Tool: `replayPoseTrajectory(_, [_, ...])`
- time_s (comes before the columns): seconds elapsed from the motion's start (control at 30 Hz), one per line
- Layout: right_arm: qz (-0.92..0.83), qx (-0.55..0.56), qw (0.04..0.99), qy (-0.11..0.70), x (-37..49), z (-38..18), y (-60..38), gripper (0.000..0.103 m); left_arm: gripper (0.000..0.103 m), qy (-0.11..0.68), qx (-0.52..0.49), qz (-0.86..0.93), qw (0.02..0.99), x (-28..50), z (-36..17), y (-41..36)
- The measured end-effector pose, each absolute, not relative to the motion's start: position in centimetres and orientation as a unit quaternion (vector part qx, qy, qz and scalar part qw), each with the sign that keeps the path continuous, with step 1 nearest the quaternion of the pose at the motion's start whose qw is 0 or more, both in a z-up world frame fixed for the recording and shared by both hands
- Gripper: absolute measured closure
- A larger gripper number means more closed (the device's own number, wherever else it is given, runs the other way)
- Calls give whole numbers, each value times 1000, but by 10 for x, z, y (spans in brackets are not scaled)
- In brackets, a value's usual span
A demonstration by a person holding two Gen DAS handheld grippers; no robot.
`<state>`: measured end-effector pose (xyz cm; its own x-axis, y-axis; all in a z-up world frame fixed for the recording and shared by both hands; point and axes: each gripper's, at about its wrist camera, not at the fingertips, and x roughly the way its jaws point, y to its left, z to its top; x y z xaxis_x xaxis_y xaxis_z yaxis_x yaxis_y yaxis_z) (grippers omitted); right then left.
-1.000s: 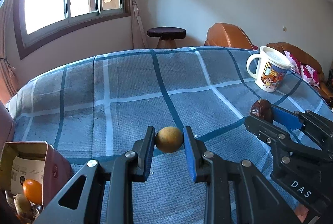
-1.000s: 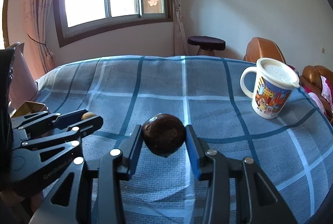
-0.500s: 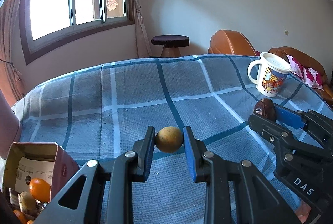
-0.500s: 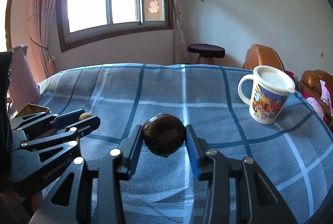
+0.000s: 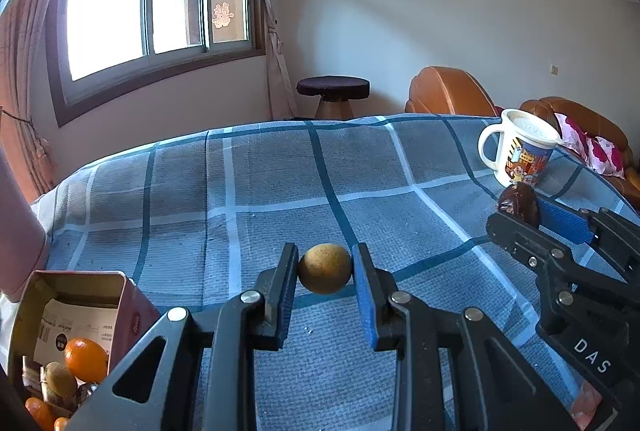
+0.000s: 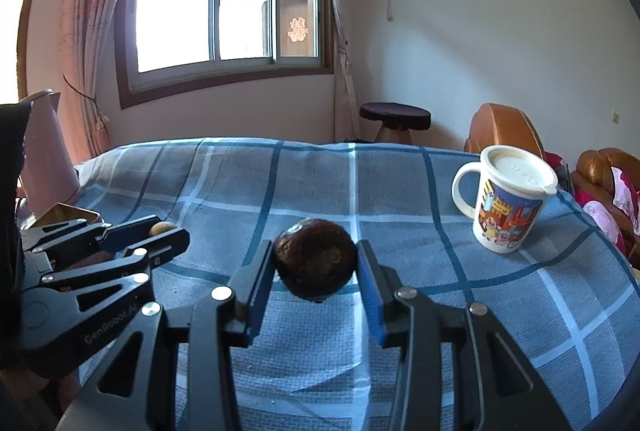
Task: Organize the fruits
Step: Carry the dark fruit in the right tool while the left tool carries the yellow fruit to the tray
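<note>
Both grippers carry fruit above the table (image 5: 280, 171), which is covered by a blue checked cloth. The left gripper (image 5: 325, 273) has its jaws closed on a small yellow-brown fruit (image 5: 324, 268), pinched at its widest part between the blue pads. The right gripper (image 6: 316, 267) has its jaws closed on a dark brown fruit (image 6: 315, 263), which sits high between the pads and bulges past their tips. Both fruits appear lifted clear of the cloth.

The red box (image 5: 132, 315) stands at the table's near left corner, open-topped, with oranges (image 5: 85, 359) and a kiwi-like fruit (image 5: 60, 385) already inside. It is the likely destination.

To do this well, the left gripper should go first, since it is nearer the box: swing left, centre over the opening, lower until the fruit is close to the pile, then release, so nothing bounces out. The right gripper should wait well apart to avoid a collision, keeping steady pressure, as its round load could slip forward. The lidded mug (image 6: 508, 207) near the table's far right edge is out of the way.
</note>
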<state>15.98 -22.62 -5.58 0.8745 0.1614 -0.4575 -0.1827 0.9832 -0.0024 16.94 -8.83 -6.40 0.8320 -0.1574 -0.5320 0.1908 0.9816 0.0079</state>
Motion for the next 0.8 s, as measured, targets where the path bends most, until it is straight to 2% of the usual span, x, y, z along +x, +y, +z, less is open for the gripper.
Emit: replayPoseTrajectory(0.8, [104, -40, 977, 182, 136, -49, -217, 59, 74, 249, 26, -77, 965, 149, -59, -81])
